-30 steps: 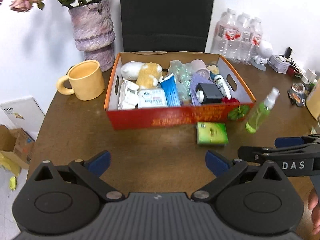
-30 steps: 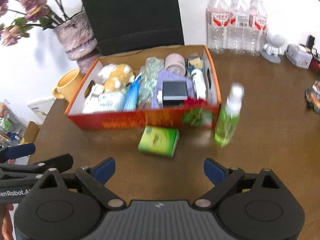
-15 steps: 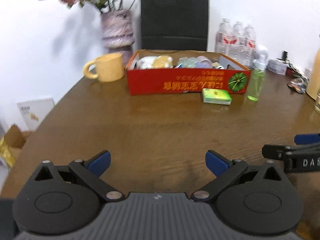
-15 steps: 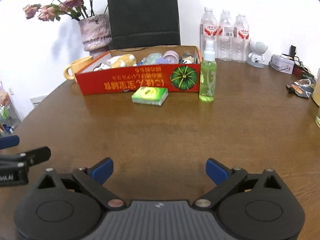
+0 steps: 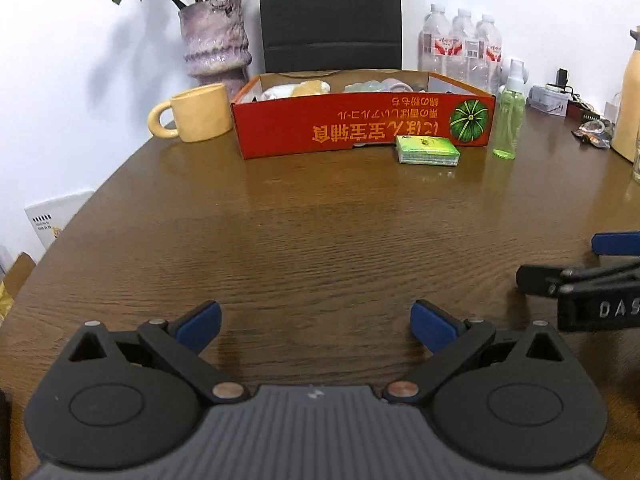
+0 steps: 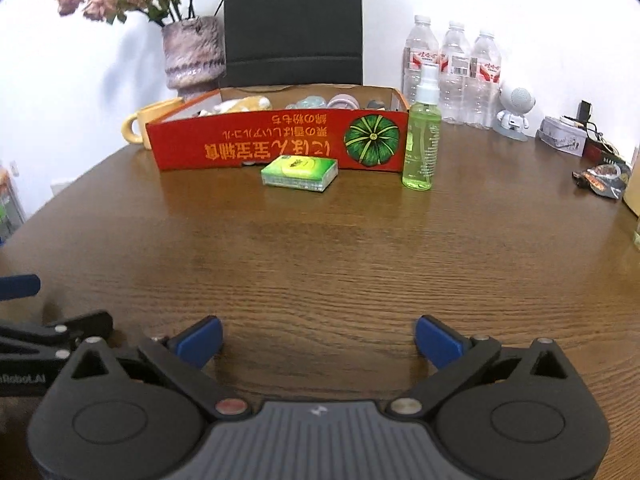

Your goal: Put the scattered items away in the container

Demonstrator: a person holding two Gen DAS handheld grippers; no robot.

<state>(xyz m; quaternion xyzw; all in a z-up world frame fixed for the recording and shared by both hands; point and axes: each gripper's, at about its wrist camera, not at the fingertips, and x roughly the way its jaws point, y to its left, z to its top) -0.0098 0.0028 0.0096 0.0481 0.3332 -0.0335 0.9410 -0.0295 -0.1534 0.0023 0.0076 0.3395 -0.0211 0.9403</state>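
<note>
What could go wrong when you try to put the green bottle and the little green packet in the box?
1. The green spray bottle is tall, narrow and upright beside the red box; a sideways nudge from the right tongs might tip it.
2. The green tissue packet lies flat, close to the box wall, so fingers may shove it rather than grip it.
3. The box already looks full, so new things may not settle.

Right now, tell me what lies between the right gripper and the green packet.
Only bare table: in the right wrist view nothing sits between the open right gripper and the green packet.

Glossy wood-grain table (image 6: 320,248), printed cardboard box (image 6: 276,144), clear plastic spray bottle (image 6: 422,148), glazed mug (image 5: 200,118)
</note>
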